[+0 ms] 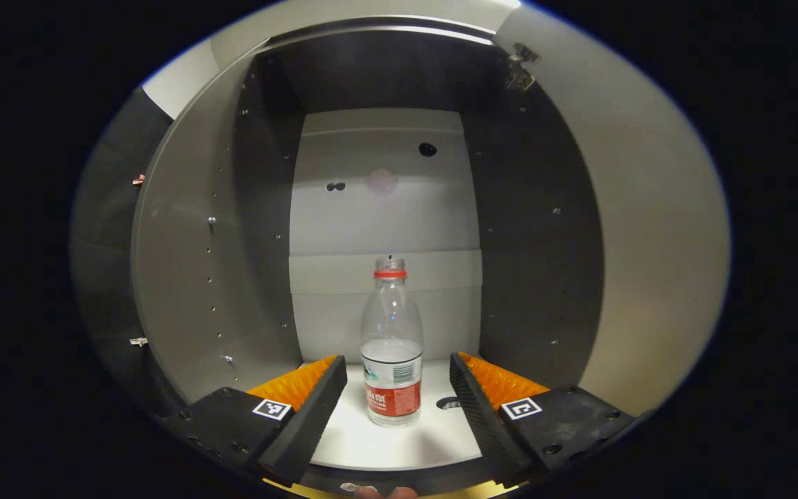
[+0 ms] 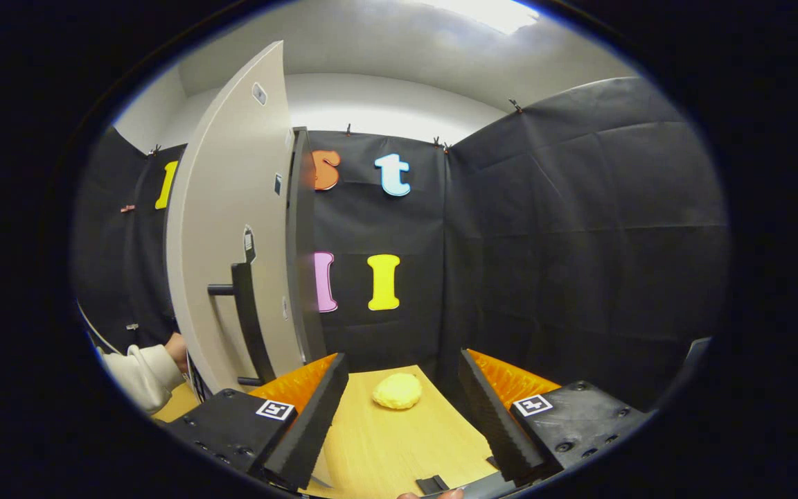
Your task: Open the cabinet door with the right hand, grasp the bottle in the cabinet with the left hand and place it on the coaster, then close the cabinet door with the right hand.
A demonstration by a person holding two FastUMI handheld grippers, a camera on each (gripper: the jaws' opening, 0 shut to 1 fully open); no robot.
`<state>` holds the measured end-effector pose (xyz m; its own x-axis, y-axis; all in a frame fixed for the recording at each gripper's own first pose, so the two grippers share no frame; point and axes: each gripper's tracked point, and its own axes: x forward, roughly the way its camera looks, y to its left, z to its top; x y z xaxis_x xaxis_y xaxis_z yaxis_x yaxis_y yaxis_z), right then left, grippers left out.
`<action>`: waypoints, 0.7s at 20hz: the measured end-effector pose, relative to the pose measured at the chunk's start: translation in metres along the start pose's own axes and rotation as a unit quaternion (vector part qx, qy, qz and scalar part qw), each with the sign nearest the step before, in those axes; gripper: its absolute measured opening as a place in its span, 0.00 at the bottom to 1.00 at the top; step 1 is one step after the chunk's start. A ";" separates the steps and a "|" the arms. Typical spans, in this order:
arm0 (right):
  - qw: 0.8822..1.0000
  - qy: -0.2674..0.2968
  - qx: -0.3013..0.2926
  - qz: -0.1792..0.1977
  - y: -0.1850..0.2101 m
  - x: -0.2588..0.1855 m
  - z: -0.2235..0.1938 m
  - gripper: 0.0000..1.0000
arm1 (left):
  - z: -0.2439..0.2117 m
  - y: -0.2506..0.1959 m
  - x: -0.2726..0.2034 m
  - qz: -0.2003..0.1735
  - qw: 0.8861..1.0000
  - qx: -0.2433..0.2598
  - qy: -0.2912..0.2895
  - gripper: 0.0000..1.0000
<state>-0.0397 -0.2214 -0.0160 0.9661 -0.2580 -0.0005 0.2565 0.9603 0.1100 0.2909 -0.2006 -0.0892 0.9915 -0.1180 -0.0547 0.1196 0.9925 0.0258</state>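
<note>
Left gripper (image 1: 393, 388) was levelled straight into the open cabinet (image 1: 184, 277), jaws spread wide, nothing between them under pressure. Bottle (image 1: 391, 343) stood upright on the white cabinet floor (image 1: 385, 436), centred in the gap between the fingers, slightly beyond the tips, clear of both. Clear plastic, red neck ring, no cap visible, red-and-white label low on the body. Small dark hole in the floor just right of the bottle. Cabinet side walls dark grey with rows of shelf-pin holes; back panel pale; a hinge (image 1: 520, 69) at the top right.

Right gripper (image 2: 399, 398) was held over the wooden table (image 2: 385, 443), pointed at the far booth wall, jaws also wide apart and holding nothing. Cabinet door (image 2: 233, 229) stood swung open on the left of that view, seen nearly edge-on, its dark bar handle (image 2: 246, 326) facing the camera, well clear of the fingers. A pale sleeve and hand (image 2: 153, 367) showed low at far left, beside the door. A yellow lumpy object (image 2: 397, 391) lay on the table, further off, between the fingers' lines; can't tell what it was.
</note>
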 end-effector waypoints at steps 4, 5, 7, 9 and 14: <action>1.000 -0.009 0.000 -0.010 -0.012 0.015 -0.002 0.99 | -0.013 0.000 0.028 0.016 1.000 0.010 0.006 0.94; 1.000 -0.010 -0.005 -0.012 -0.014 0.018 -0.003 0.99 | -0.017 0.000 0.035 0.018 1.000 0.008 0.010 0.94; 1.000 -0.011 -0.021 -0.019 -0.020 0.022 -0.005 0.99 | -0.024 0.003 0.050 0.021 1.000 0.009 0.017 0.94; 1.000 -0.003 -0.021 -0.020 -0.021 0.025 -0.010 0.99 | -0.031 0.002 0.061 0.021 0.999 0.011 0.022 0.94; 1.000 0.005 -0.007 -0.024 -0.023 0.028 -0.012 0.99 | -0.037 -0.001 0.073 0.012 1.000 0.001 0.025 0.80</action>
<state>-0.0182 -0.2494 -0.0300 0.9528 -0.3033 -0.0154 0.3033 0.9481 0.0951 0.3610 -0.2094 -0.1305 0.9903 -0.0932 -0.1030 0.0967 0.9949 0.0287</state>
